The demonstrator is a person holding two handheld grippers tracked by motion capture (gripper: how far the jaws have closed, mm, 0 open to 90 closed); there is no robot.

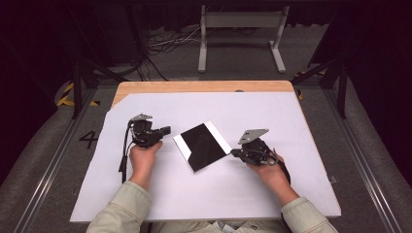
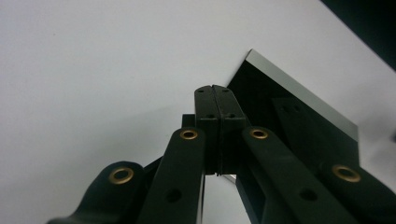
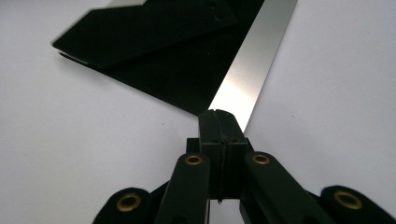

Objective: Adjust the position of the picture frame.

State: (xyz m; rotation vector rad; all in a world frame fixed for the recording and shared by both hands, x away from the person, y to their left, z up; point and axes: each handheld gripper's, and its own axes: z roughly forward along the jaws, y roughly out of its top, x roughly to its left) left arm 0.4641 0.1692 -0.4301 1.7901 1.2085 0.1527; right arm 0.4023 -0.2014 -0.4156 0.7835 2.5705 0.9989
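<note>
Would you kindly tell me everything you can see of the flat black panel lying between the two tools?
The black panel is a thin, flat rectangle with a glossy dark face that mirrors the tools, and a pale silvery strip along two opposite edges. It lies flat on the white sheet near the table's middle, turned at an angle to its edges. The left tool is shut with its tips at the panel's left corner; the right tool is shut at the corner by a silvery strip. Whether either actually touches it I cannot tell.
</note>
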